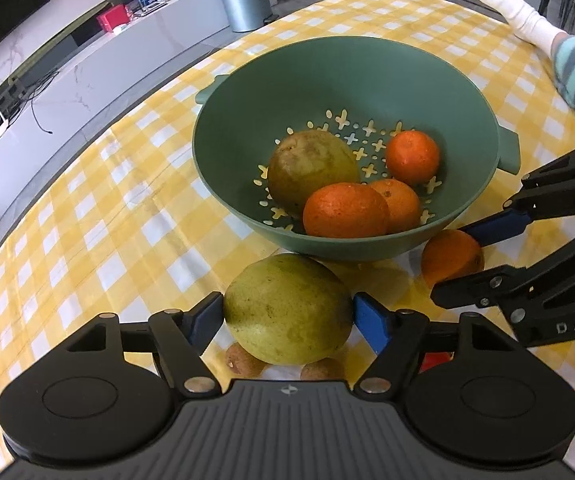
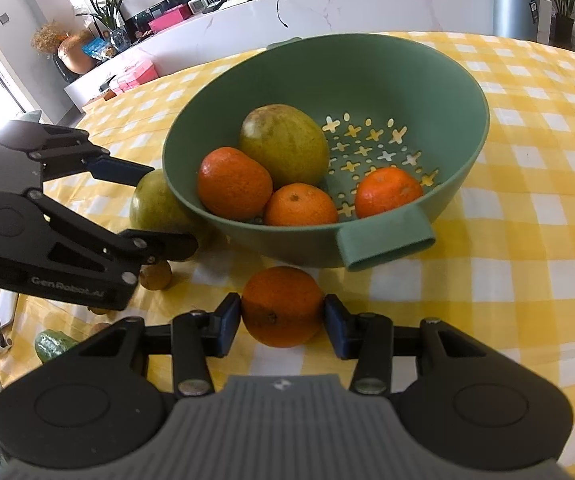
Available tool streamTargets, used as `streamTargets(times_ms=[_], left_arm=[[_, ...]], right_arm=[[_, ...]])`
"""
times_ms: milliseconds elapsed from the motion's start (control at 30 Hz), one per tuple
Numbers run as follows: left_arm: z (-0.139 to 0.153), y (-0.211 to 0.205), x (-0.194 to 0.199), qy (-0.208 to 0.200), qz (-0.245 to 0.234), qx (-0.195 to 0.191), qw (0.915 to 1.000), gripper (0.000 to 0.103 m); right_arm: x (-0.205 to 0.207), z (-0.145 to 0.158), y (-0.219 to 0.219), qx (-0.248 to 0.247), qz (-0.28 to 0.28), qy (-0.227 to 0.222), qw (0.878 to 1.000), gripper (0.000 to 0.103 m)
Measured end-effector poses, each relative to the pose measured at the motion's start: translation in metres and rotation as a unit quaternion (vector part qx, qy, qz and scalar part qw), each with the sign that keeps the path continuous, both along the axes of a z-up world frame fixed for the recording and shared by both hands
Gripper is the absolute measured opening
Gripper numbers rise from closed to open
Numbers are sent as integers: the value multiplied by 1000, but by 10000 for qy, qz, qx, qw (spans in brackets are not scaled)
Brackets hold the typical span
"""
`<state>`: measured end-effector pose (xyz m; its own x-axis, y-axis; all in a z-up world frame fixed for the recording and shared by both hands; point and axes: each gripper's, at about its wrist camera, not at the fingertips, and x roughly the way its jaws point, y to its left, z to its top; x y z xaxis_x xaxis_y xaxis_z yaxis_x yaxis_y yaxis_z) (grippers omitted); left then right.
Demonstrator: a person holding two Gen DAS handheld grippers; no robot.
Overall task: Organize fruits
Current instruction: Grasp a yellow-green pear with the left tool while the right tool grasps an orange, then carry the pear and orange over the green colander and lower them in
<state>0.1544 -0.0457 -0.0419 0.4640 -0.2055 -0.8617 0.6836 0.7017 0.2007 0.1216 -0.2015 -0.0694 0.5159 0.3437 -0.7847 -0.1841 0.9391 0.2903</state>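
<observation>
claws (image 1: 287, 320) (image 2: 283, 316), two pears (image 1: 287, 308), four oranges (image 2: 281, 306)

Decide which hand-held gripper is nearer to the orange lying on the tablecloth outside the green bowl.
Right. The right hand-held gripper has its fingers on either side of the orange; the left hand-held gripper brackets the pear beside it.

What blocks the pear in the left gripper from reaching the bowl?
Only the bowl's near wall: the pear sits low in the left gripper just before it. Inside, space beside the other fruit is free.
</observation>
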Motion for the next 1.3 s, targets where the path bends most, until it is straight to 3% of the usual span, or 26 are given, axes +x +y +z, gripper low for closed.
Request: streamTargets(times_ms=[333, 667, 900, 1167, 1300], left_arm=[[3, 1, -15, -266, 361, -98, 9989, 80], [50, 10, -49, -467, 477, -283, 9974, 80], [90, 2, -71, -485, 423, -584, 9962, 80], [109, -27, -50, -386, 481, -792, 9949, 80], [109, -50, -24, -299, 433, -839, 9951, 80]], right_arm=[[0, 1, 1, -50, 56, -36, 10000, 43], [-26, 27, -5, 138, 395, -357, 9985, 42], [-51, 52, -14, 383, 617, -820, 9940, 42], [-44, 69, -36, 190, 421, -1175, 9920, 42], [-23, 76, -42, -170, 466, -1341, 9897, 42]])
